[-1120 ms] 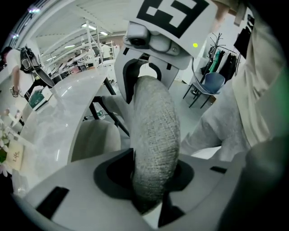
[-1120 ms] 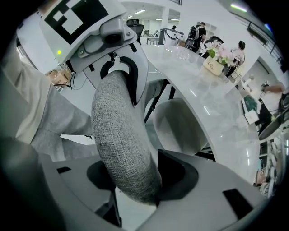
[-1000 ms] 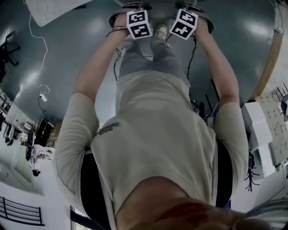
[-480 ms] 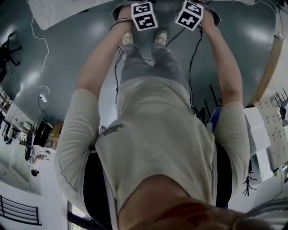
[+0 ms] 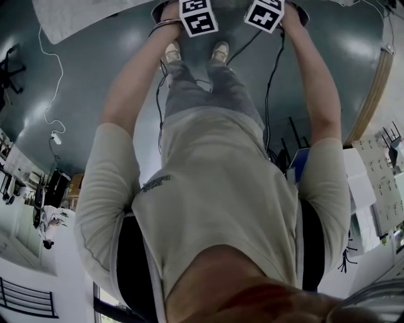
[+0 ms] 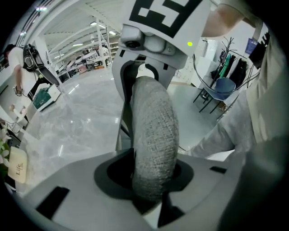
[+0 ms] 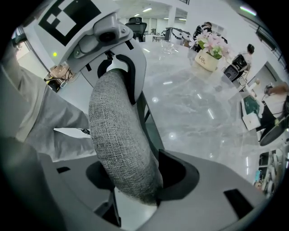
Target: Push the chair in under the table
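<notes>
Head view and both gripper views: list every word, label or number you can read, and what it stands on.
Shirt: small chest print, too blurred to read.
Flower pot: dark lettering, too small to read.
Marker cubes: black-and-white square patterns, no words.
Chair back: plain grey fabric, no label.
Nothing is legible overall.

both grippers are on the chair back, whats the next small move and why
Probably a short, level push of the chair back toward the table. The left gripper and right gripper each clamp its padded top edge, with the marble top right beyond it; the seat is out of view, so go gently.
</notes>
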Demonstrator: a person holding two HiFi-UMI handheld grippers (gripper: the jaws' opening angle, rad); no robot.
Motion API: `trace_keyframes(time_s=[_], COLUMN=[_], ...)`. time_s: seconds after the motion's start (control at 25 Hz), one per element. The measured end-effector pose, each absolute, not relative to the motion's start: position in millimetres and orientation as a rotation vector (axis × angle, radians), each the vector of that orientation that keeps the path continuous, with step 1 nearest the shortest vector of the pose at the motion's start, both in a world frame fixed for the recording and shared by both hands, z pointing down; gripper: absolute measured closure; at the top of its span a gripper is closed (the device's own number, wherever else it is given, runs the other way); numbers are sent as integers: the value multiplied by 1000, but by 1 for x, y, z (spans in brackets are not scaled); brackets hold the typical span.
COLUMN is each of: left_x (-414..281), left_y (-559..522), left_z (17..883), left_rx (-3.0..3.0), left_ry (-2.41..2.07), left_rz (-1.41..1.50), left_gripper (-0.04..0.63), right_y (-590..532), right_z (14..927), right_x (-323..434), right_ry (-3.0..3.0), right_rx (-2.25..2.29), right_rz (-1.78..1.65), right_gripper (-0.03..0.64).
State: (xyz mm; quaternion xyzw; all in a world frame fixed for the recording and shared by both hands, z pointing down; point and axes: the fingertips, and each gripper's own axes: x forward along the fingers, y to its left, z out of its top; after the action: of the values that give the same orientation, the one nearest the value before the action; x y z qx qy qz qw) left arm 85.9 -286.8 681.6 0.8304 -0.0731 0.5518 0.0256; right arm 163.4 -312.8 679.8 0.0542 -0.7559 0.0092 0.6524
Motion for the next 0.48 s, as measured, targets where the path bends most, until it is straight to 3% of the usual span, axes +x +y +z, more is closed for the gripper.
trace_keyframes(time_s=[0.48], left_x=[66], left_y=[-272], left_z=[684], left_rx=[2454], left_ry=[-174], left_rz=[1698], left_gripper=[430], right_y=[-300], right_z=[679], right_x=[155], right_ry=[-1733], right_rx=[142], right_rz=[52], right_gripper=[367])
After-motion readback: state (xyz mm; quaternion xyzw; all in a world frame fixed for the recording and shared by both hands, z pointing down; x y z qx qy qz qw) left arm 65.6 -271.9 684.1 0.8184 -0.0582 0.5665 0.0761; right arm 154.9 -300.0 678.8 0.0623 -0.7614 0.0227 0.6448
